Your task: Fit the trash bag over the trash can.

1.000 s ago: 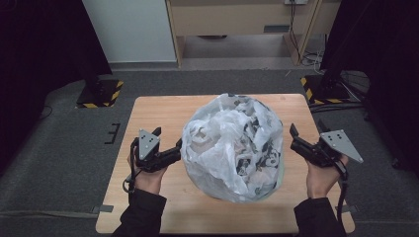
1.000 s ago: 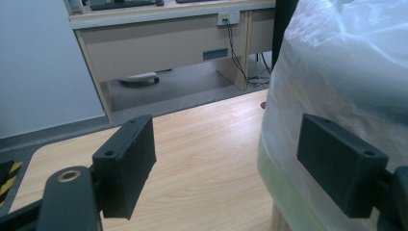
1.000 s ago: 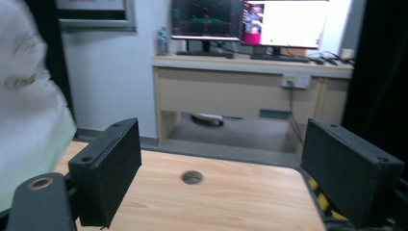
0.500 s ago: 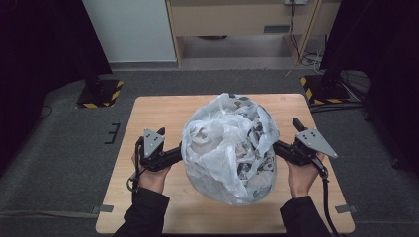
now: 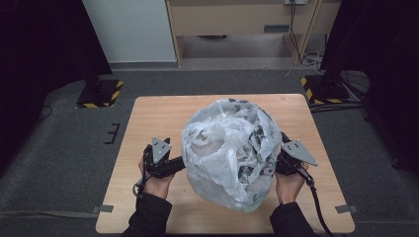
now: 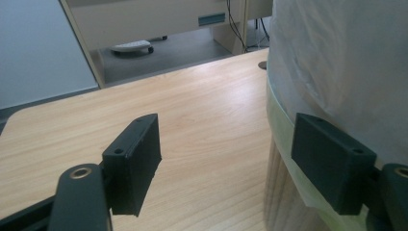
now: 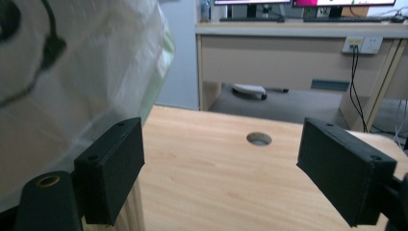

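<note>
tools flank the plastic bag point(image 5: 231, 150) at frame centre: left tool point(image 5: 179, 165) and right tool point(image 5: 278, 159) both gape wide, gripping nothing, on the surface point(image 5: 148, 118).

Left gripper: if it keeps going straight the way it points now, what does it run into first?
Probably the plastic bag: the left gripper has one of its fingers beside the bag's side already. Between the fingers, bare table lies ahead.

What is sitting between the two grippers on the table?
The big bag, clear plastic stuffed with crumpled things, stands between the left gripper and right gripper. The high view shows one at each side of it.
</note>
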`<state>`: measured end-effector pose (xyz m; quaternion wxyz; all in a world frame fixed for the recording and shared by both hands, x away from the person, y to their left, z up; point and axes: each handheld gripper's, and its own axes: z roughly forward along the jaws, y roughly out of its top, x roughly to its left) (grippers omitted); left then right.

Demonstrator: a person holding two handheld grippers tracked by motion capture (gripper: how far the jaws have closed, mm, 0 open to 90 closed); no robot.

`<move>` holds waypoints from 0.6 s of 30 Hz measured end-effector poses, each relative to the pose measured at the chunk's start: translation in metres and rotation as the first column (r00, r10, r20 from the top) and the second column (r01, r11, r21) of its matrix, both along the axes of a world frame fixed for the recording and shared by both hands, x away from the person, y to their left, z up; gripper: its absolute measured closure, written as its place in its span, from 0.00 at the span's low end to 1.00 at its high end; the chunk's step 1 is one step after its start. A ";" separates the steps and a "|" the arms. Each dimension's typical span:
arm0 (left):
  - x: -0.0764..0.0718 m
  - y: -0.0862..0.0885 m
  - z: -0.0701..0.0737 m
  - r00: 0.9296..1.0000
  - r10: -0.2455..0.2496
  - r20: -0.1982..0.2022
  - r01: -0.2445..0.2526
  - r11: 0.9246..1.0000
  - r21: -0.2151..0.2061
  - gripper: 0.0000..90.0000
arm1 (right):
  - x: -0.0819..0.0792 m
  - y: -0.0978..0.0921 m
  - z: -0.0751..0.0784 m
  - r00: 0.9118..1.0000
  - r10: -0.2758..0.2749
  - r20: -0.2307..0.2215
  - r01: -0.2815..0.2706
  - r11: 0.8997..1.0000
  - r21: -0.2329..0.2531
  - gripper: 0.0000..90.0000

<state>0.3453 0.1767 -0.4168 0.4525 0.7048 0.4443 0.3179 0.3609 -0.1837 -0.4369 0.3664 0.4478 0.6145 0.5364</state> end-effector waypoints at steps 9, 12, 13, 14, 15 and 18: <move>0.002 -0.004 -0.016 1.000 0.007 -0.023 -0.006 0.999 0.037 0.30 | 0.003 0.003 -0.028 0.998 -0.007 -0.068 0.004 0.999 -0.044 0.17; 0.001 -0.007 -0.021 1.000 0.005 -0.027 -0.003 0.998 0.056 0.31 | 0.003 0.002 -0.034 0.996 -0.013 -0.089 0.007 0.998 -0.061 0.16; 0.001 -0.007 -0.023 1.000 0.004 -0.026 -0.002 0.998 0.060 0.31 | 0.003 0.001 -0.035 0.995 -0.015 -0.096 0.009 0.998 -0.061 0.16; 0.001 -0.007 -0.025 1.000 0.003 -0.029 -0.001 0.998 0.061 0.31 | 0.003 0.000 -0.036 0.995 -0.016 -0.097 0.010 0.998 -0.063 0.16; 0.002 -0.007 -0.026 0.999 0.001 -0.033 0.001 0.998 0.062 0.31 | 0.002 -0.003 -0.037 0.995 -0.023 -0.100 0.017 0.998 -0.066 0.16; 0.002 0.000 -0.027 0.999 0.012 -0.041 -0.010 0.999 0.052 0.29 | 0.001 -0.016 -0.037 0.993 -0.052 -0.105 0.045 0.997 -0.066 0.16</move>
